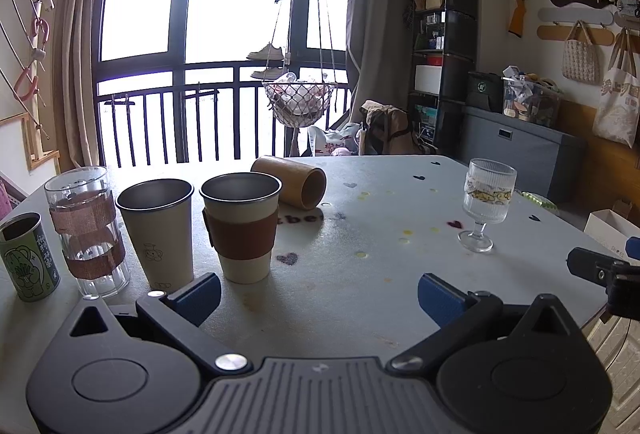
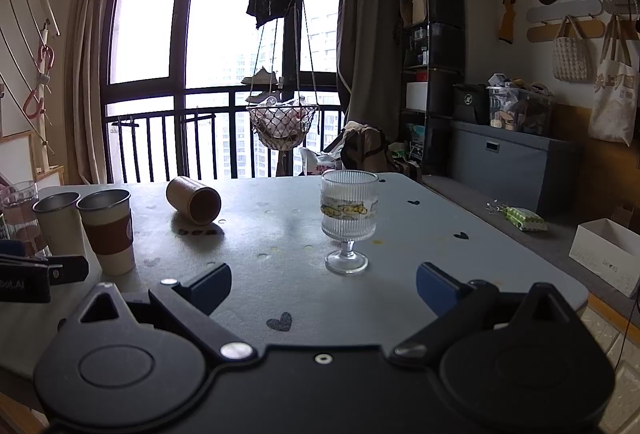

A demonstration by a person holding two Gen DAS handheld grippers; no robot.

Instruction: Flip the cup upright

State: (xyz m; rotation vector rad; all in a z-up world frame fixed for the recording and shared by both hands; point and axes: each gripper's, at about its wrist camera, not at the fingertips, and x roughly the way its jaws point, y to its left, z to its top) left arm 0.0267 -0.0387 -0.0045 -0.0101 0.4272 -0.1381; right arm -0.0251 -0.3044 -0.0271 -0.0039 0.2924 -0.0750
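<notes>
1. Four upright vessels line the table's [image 1: 400, 274] left edge: green can [image 1: 28, 258], clear tumbler with brown bands [image 1: 88, 230], plain steel-rimmed cup [image 1: 158, 230], sleeved cup [image 1: 242, 226]. They stand close together, little room between them.
2. Bamboo cup [image 1: 290, 187] lies on its side behind the sleeved cup, near the far edge, mouth facing right and toward camera. It sits ahead of the left gripper [image 1: 319, 294], slightly left of centre, well apart from the fingers.
3. Left gripper: jaws spread wide, nothing between them. Bare tabletop ahead.
4. Ribbed stemmed glass [image 2: 349, 220] stands upright, just ahead of the right gripper [image 2: 324, 288]; from there the bamboo cup lies far left.
5. Right gripper: jaws wide apart, holding nothing.
6. Green packet [image 2: 524, 219] beside the table's right edge; surface under it unclear.
</notes>
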